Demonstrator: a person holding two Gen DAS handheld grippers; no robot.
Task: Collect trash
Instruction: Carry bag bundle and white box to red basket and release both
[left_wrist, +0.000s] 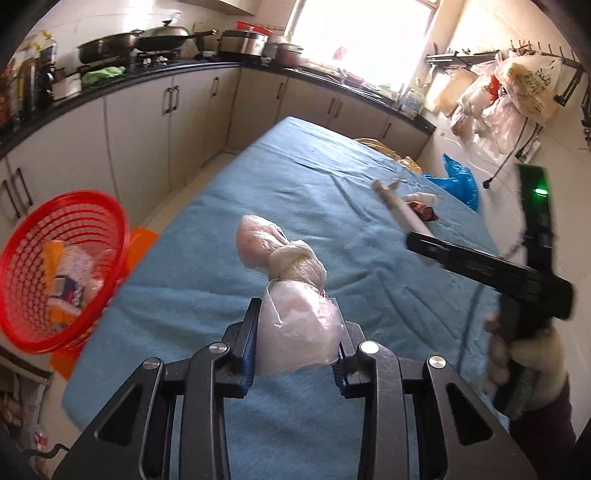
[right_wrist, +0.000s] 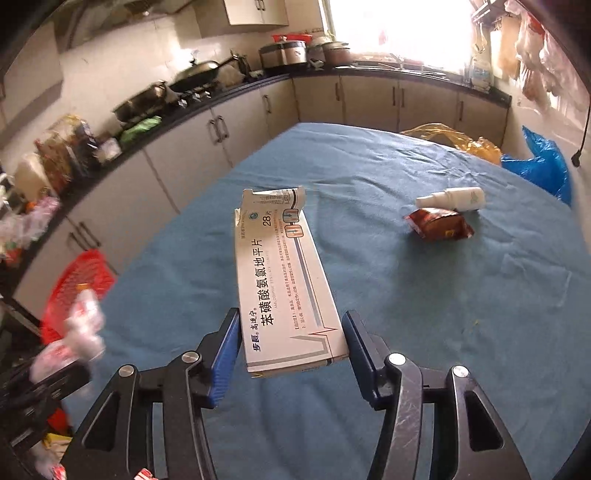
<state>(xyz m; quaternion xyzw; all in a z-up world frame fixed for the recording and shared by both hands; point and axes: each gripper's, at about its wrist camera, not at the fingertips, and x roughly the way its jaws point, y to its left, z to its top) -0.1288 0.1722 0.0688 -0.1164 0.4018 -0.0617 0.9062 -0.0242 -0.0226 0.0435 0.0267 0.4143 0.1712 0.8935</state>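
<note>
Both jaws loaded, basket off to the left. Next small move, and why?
Probably carry the left gripper leftward over the red basket and drop there first. Its jaws pinch the knotted plastic bag clear of the blue cloth, and the basket sits just off the table's left edge, already holding trash. The right gripper with its medicine box can follow.

Light source: window (left_wrist: 364, 35), daylight, blown out to white in both views; glare spills onto the surrounding wall.
Interior: moderately bright; blue table cover (right_wrist: 424, 295) evenly lit, shadows soft and faint.
Distortion: strong fisheye; cabinets (left_wrist: 136, 122) bow; dark vignette at all corners.
Blur: red basket (left_wrist: 62, 269) smeared by motion; left edge of right wrist view streaked. Medicine box (right_wrist: 288, 284) print sharp.
</note>
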